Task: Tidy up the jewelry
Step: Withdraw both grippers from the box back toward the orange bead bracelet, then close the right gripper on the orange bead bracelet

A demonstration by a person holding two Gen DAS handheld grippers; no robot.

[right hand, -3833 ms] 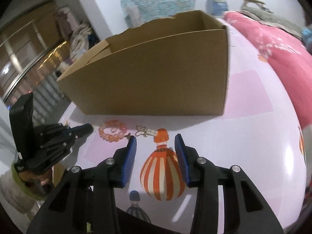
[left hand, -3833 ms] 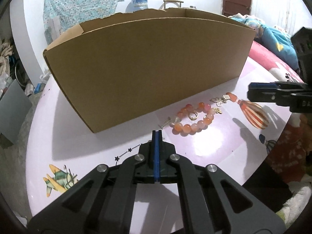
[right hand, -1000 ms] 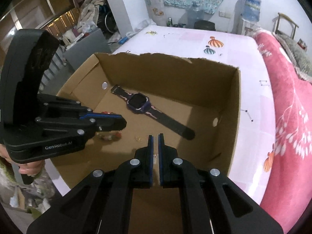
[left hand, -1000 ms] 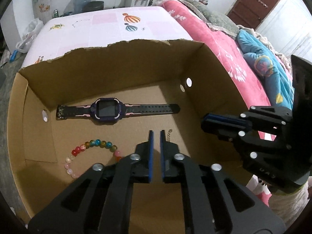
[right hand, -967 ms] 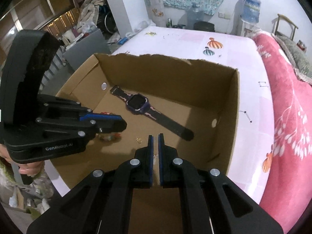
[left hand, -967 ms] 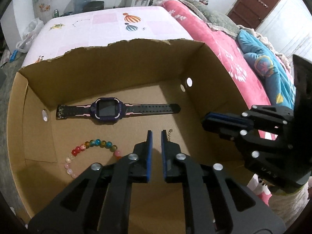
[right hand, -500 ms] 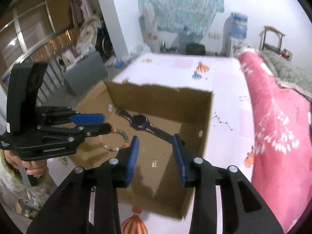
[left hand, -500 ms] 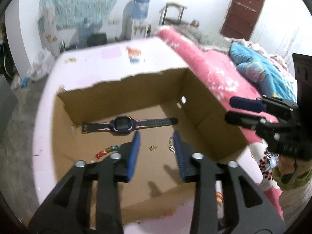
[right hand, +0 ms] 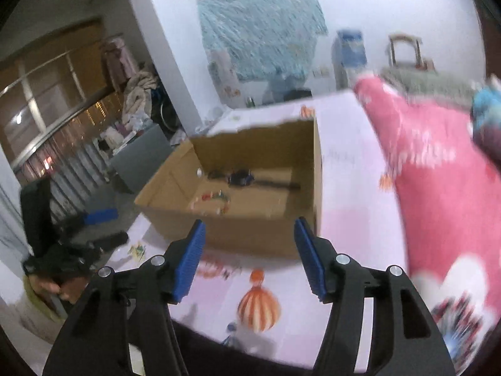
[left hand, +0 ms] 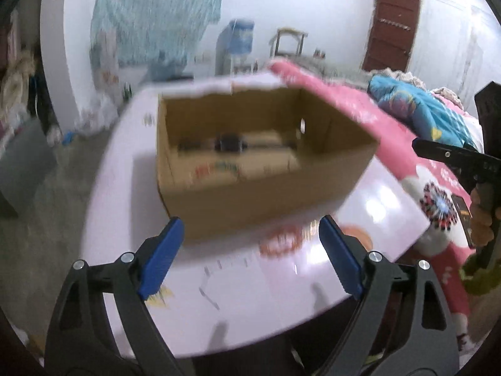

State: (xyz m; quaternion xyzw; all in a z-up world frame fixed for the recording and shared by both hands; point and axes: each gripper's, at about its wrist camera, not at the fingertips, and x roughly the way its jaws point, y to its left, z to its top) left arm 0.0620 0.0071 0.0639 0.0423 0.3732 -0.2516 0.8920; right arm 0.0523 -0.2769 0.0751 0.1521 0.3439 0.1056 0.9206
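Note:
An open cardboard box (left hand: 256,194) stands on the pink table. Inside it lie a dark watch (left hand: 228,142) and a multicoloured bead bracelet (left hand: 219,167), both blurred. An orange bead bracelet (right hand: 213,269) lies on the table just in front of the box. My left gripper (left hand: 249,228) hangs before the box's near wall, its jaws opening with nothing between them. My right gripper (right hand: 249,230) also sits short of the box, jaws opening and empty. Each gripper shows in the other's view: the right gripper (left hand: 421,145) at the right edge, the left gripper (right hand: 109,227) at the left.
A pink quilt (right hand: 438,169) on a bed borders the table's right side. A printed orange balloon (right hand: 258,307) marks the tablecloth near the front edge. A hand (left hand: 482,216) grips the right gripper's handle. Floor clutter and a grey bin (right hand: 141,153) lie to the left.
Both grippers have drawn back from above the box's inside to in front of its near wall. Their jaws went from shut to wide apart. The views are motion-blurred.

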